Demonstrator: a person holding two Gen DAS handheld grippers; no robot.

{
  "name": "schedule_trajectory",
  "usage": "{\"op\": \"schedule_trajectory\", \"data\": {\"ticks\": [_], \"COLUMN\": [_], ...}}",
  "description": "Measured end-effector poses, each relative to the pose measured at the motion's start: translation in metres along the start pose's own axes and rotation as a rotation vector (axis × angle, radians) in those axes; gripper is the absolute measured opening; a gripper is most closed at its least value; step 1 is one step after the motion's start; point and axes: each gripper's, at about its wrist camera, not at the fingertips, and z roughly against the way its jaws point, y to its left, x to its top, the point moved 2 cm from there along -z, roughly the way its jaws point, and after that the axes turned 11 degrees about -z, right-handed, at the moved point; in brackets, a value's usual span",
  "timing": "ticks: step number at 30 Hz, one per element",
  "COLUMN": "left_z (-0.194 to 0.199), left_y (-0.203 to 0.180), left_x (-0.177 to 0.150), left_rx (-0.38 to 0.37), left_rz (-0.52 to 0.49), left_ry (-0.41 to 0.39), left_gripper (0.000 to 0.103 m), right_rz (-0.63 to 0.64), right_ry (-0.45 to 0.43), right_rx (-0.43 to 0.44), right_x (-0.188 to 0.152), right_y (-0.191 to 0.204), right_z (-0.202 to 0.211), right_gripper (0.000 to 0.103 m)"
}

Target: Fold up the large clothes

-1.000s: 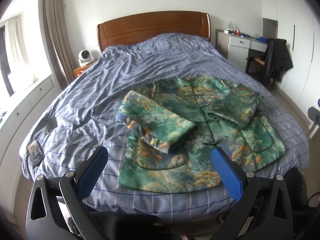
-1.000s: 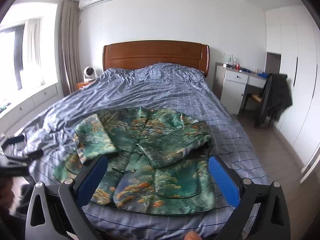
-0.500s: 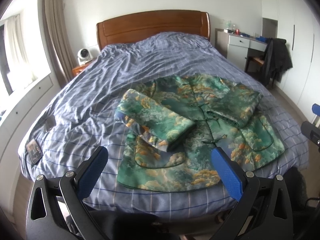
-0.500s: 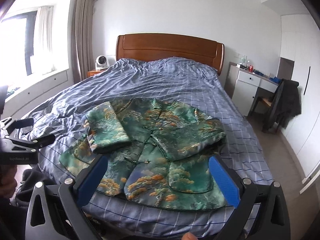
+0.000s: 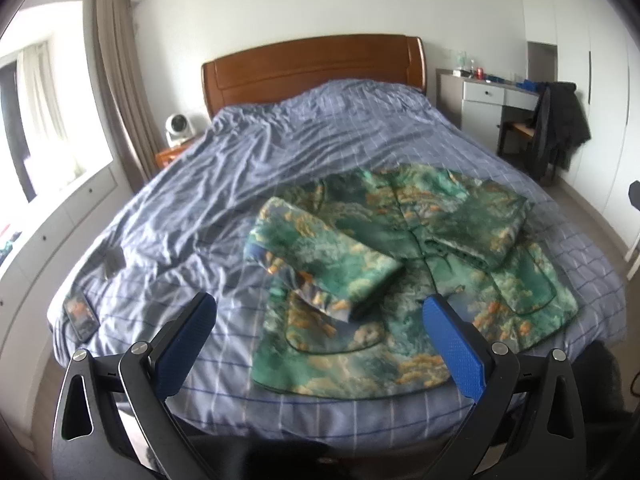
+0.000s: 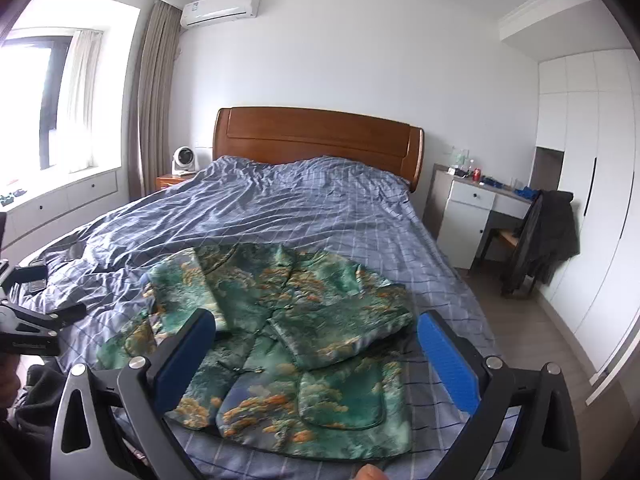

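Two grippers held above the foot of the bed (image 5: 280,168), both empty. Left gripper (image 5: 320,322): blue pads spread wide, nothing between them. Right gripper (image 6: 316,344): pads likewise wide apart, clear of the cloth. Green patterned jacket (image 5: 404,280) lies flat on the checked blue cover at the foot end of the bed, front up, both sleeves folded in across the chest. Phone (image 5: 80,314) on the cover near the bed's foot corner on the window side. Headboard (image 6: 316,140), brown wood, at the far end. Small fan (image 6: 185,160) on the stand beside the headboard; white desk (image 6: 472,204) on the bed's other side.
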Motion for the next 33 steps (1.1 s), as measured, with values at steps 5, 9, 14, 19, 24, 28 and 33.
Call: {"op": "schedule_trajectory", "data": {"ticks": [5,9,14,19,24,28,33], "left_z": [0.004,0.005,0.002,-0.002,-0.001,-0.001,-0.006], "left_y": [0.005,0.009,0.008,0.010,0.013,0.016,0.016], "left_x": [0.009,0.011,0.005,0.000,-0.002,-0.003,-0.007], "left_rx": [0.023,0.022,0.026,0.026,0.035,0.038,0.031], "left_rz": [-0.007,0.010,0.009,0.024,0.028,0.042,0.051], "left_ry": [-0.034,-0.042,-0.024,-0.001,-0.001,0.001,0.023], "left_gripper": [0.103,0.103,0.103,0.103,0.103,0.103,0.103], "right_rz": [-0.006,-0.041,-0.047,-0.060,-0.054,-0.053,0.102], "right_ry": [-0.009,-0.006,0.022,0.031,0.046,0.052,0.080], "right_rx": [-0.021,-0.009,-0.011,-0.005,-0.018,-0.017,-0.043], "right_x": [0.002,0.001,-0.004,-0.006,-0.005,0.002,-0.002], "right_y": [-0.005,-0.009,-0.009,-0.010,-0.016,-0.027,-0.035], "right_z": [0.000,0.002,-0.004,-0.006,-0.011,-0.016,-0.053], "right_gripper": [0.103,0.103,0.103,0.103,0.103,0.103,0.103]}}
